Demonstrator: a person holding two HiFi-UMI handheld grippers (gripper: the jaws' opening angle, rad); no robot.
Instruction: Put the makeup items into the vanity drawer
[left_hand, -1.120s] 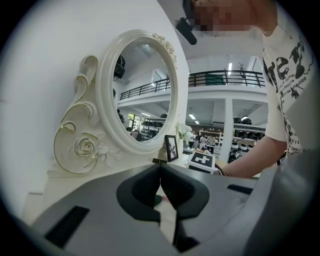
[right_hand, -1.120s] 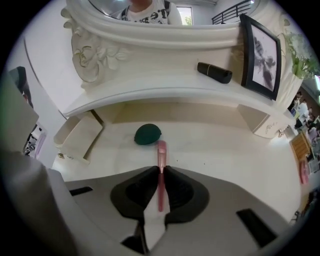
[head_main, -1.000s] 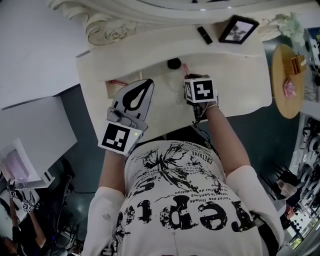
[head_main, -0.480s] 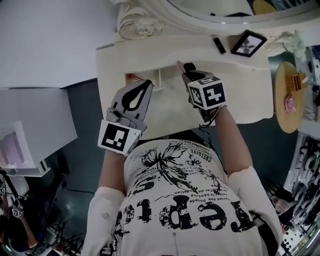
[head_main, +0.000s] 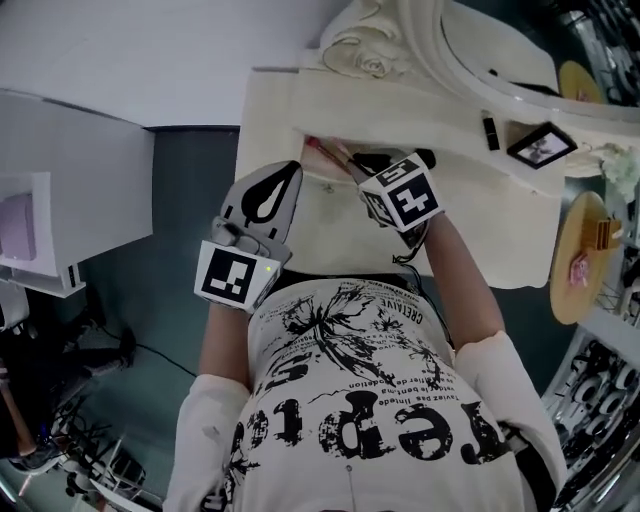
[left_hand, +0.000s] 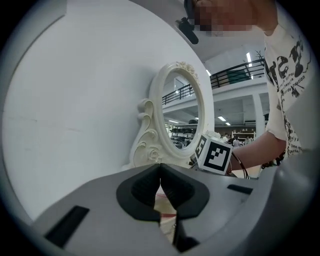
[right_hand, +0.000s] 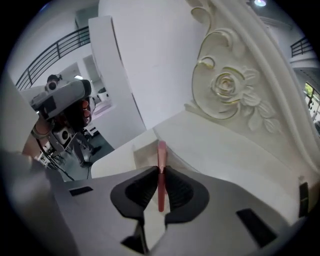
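Note:
The cream vanity (head_main: 480, 215) has a small drawer (head_main: 320, 180) standing open at its front left. My right gripper (head_main: 352, 166) is shut on a thin pink makeup stick (head_main: 328, 153), whose tip reaches over the open drawer. In the right gripper view the pink stick (right_hand: 161, 167) stands upright between the pads of the right gripper (right_hand: 161, 175), with the drawer (right_hand: 142, 147) just beyond. My left gripper (head_main: 288, 172) hovers at the drawer's near left side; the left gripper (left_hand: 160, 182) is shut with nothing in it.
A black lipstick (head_main: 491, 130) and a framed photo (head_main: 540, 145) lie on the tabletop under the ornate oval mirror (left_hand: 182, 117). A round wooden side table (head_main: 580, 262) stands at the right, a white cabinet (head_main: 60, 200) at the left.
My right gripper has carried the pink stick leftward from the tabletop's middle to the open drawer. The head view has swung. The left gripper has kept its place.

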